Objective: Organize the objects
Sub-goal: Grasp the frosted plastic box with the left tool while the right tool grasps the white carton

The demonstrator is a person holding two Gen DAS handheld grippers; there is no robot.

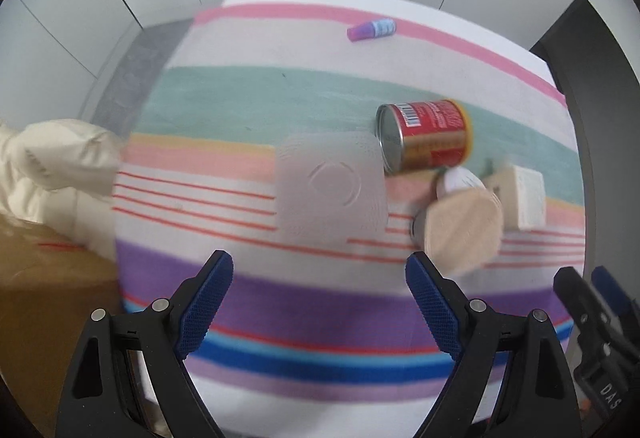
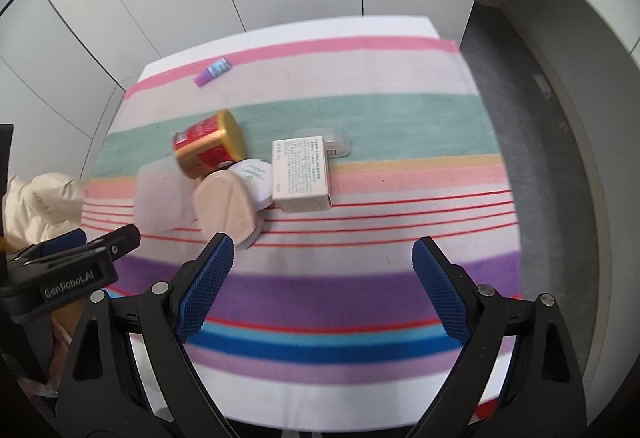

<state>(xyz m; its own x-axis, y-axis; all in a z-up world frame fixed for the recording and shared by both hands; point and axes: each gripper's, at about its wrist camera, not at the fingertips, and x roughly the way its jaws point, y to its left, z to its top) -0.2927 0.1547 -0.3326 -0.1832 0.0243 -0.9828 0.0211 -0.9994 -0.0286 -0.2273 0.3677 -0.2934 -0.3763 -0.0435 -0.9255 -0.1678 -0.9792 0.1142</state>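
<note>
Both grippers hung over the striped cloth (image 2: pixel 360 118) on the tabletop, jaws wide apart and empty: left gripper (image 1: pixel 320 270), right gripper (image 2: pixel 324 258). Beyond the left one lay a translucent square lid (image 1: pixel 330 184). A red and gold can (image 1: pixel 428 136) lay on its side just right of that lid, touching a beige wedge-shaped piece (image 1: pixel 460 228) and a white round case (image 2: pixel 256 178). A white printed box (image 2: pixel 302 174) sat beside these, with a small clear case (image 2: pixel 336 142) behind it. A small purple-capped tube (image 2: pixel 212 72) lay well apart on the far pink stripe. Frames were motion-blurred.
</note>
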